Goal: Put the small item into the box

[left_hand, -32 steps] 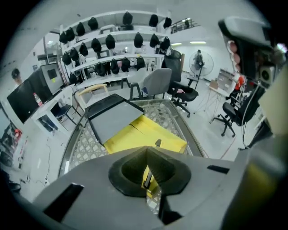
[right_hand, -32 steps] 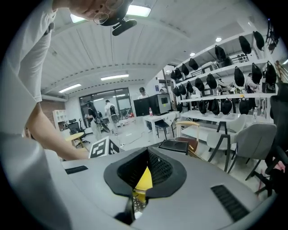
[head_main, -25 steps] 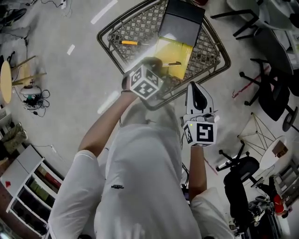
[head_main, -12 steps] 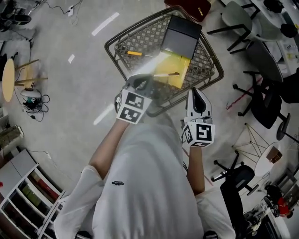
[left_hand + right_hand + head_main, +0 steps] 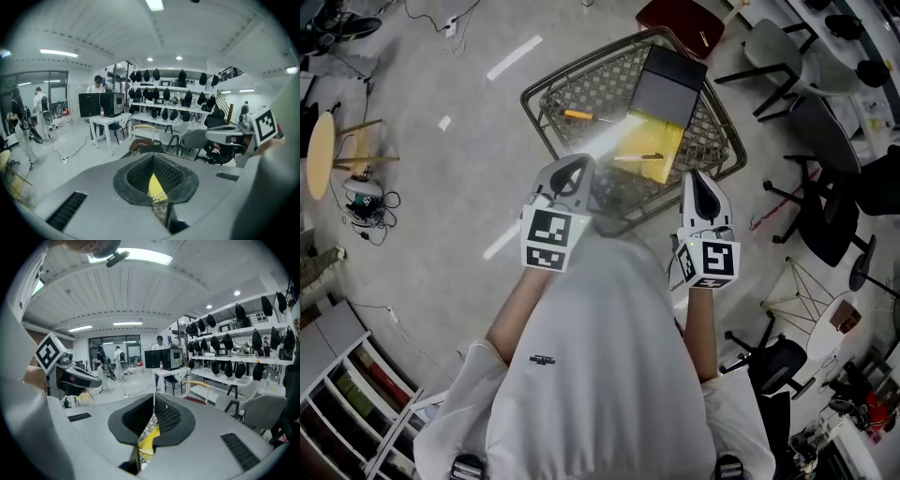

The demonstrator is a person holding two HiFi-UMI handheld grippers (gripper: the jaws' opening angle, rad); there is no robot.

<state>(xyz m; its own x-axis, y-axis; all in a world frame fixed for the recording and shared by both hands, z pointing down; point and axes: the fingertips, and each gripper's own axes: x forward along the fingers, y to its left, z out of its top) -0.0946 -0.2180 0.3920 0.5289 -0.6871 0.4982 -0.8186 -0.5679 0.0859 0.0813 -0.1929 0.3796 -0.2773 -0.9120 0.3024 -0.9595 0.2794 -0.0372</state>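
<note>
Below the person's head camera, a wire basket (image 5: 600, 80) stands on the floor with an open box (image 5: 670, 82) in it, black lid up and yellow inside showing. One slim item (image 5: 639, 157) lies on the yellow part, apparently already in. An orange-handled small item (image 5: 577, 114) lies on the mesh, apart from the box. The left gripper (image 5: 577, 165) and the right gripper (image 5: 695, 180) are both held near the body above the basket's near rim, jaws together and holding nothing. I judge this a pause between picks. Next, one gripper must open, descend to the orange-handled item, and close on its thin body.
</note>
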